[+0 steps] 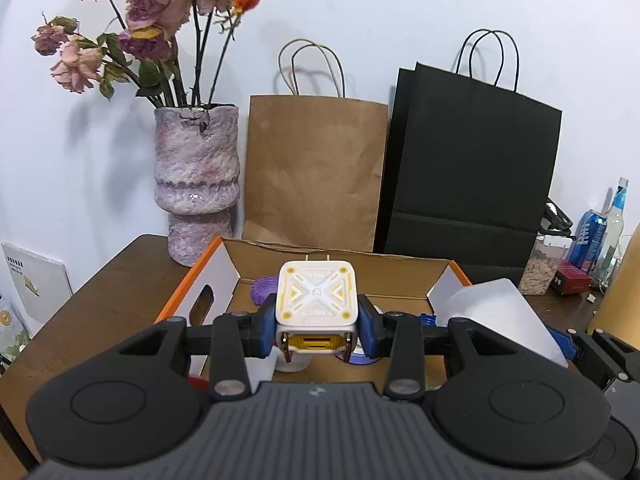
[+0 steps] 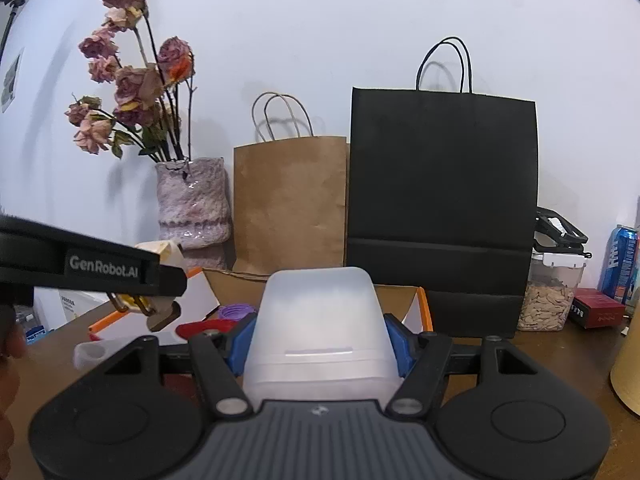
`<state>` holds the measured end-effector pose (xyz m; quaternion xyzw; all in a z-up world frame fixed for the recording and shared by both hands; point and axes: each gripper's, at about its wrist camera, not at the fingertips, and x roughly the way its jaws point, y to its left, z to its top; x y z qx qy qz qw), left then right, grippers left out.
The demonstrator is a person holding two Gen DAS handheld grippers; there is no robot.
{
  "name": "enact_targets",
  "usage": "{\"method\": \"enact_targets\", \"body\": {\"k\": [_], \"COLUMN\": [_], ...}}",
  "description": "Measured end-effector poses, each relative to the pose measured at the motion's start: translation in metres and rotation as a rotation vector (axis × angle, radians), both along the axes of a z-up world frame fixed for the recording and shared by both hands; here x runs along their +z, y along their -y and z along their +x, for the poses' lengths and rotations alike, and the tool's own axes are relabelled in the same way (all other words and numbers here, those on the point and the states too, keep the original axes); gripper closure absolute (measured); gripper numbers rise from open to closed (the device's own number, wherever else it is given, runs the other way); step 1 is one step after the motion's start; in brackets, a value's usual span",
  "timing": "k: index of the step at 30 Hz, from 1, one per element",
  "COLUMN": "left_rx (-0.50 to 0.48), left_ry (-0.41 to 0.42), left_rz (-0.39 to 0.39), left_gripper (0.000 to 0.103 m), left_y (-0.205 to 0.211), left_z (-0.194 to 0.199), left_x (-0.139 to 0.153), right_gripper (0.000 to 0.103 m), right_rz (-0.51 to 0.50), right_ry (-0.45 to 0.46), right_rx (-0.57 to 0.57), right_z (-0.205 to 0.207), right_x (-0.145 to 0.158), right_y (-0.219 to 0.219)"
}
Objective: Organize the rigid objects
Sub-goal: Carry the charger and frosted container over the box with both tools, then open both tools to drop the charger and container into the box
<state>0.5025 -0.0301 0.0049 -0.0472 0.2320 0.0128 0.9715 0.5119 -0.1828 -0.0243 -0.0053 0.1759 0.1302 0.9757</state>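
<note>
My left gripper (image 1: 316,326) is shut on a white and yellow plug-in charger (image 1: 316,300), held above the open cardboard box (image 1: 340,260) with orange edges. My right gripper (image 2: 320,344) is shut on a translucent white plastic container (image 2: 320,332), held above the same box's (image 2: 416,300) near right side. That container also shows in the left wrist view (image 1: 500,316). The left gripper's body shows at the left of the right wrist view (image 2: 100,268). In the box lie a purple ribbed ring (image 1: 262,288), a red piece (image 2: 204,328) and a blue ring (image 1: 362,358).
On the brown table (image 1: 120,280) behind the box stand a pink vase of dried roses (image 1: 196,176), a brown paper bag (image 1: 316,172) and a black paper bag (image 1: 472,176). At the right are a jar of nuts (image 2: 548,296), a blue can (image 2: 622,264) and a red box (image 2: 596,308).
</note>
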Motion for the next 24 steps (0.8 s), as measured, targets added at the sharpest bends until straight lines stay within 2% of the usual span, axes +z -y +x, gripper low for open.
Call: {"method": "enact_targets", "body": {"k": [24], "left_rx": [0.016], "left_ry": [-0.042], "left_rz": [0.079], "left_gripper": [0.063], "left_y": [0.007], "left_z": [0.055], "left_x": [-0.018], "right_gripper": [0.038], "right_rz": [-0.004], "right_ry": [-0.058], "right_rx": [-0.01], "right_z": [0.064], "right_x": [-0.014], "right_y": [0.003]}}
